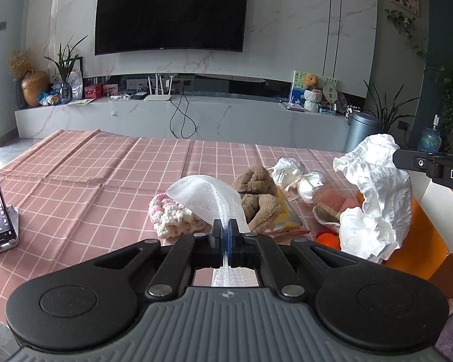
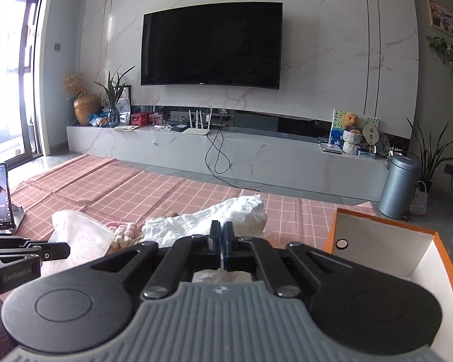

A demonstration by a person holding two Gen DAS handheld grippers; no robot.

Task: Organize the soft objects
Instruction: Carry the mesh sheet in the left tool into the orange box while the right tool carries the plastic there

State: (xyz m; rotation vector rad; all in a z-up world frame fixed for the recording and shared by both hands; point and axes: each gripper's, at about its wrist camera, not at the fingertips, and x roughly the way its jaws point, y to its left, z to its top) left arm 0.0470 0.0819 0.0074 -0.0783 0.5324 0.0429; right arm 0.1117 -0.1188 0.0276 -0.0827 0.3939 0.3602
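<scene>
Left wrist: left gripper (image 1: 225,226) clamps white mesh (image 1: 202,196); right gripper (image 2: 222,229) clamps crumpled white sheet (image 2: 226,214).

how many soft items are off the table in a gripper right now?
2. White mesh cloth clamped in the left gripper; crumpled white cloth clamped in the right gripper, hanging beside the orange box.

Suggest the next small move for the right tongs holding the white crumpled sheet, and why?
Probably carry the right tongs rightward over the orange box and let go. They are shut on the white crumpled sheet, which hangs clear above the checked cloth, and the box stands open and looks empty just beside it.
</scene>
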